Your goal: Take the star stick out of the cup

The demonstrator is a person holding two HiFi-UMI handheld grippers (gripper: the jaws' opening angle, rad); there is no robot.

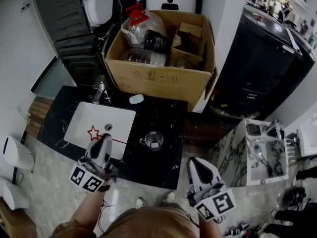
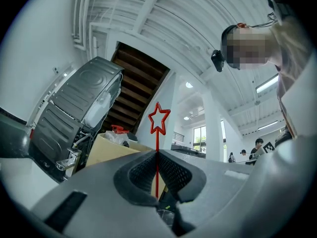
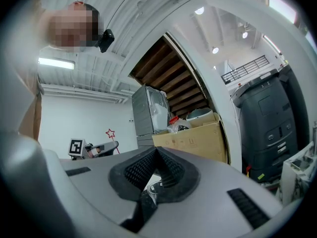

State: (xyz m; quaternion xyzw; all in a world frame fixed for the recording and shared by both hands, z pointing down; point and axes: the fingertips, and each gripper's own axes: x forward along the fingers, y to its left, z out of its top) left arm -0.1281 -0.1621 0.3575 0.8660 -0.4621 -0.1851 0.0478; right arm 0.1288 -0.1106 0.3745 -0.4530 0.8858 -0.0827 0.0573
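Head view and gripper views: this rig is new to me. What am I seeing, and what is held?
No robot: a person holds a two-jaw gripper in each hand. The head view looks down from the person's head; each gripper view looks along that gripper's jaws. Below are a black counter with a white sink, a glass cup and a cardboard box behind. The left gripper has its jaws shut on the star stick, clear of the cup. The right gripper is shut, empty.

An open cardboard box (image 1: 157, 79) holding a red-capped plastic bottle (image 1: 137, 21) stands at the black worktop's (image 1: 166, 114) far edge. A white sink (image 1: 86, 118) with a chrome tap (image 1: 100, 91) is set into its left side; a small pale oval (image 1: 136, 99) lies near the tap
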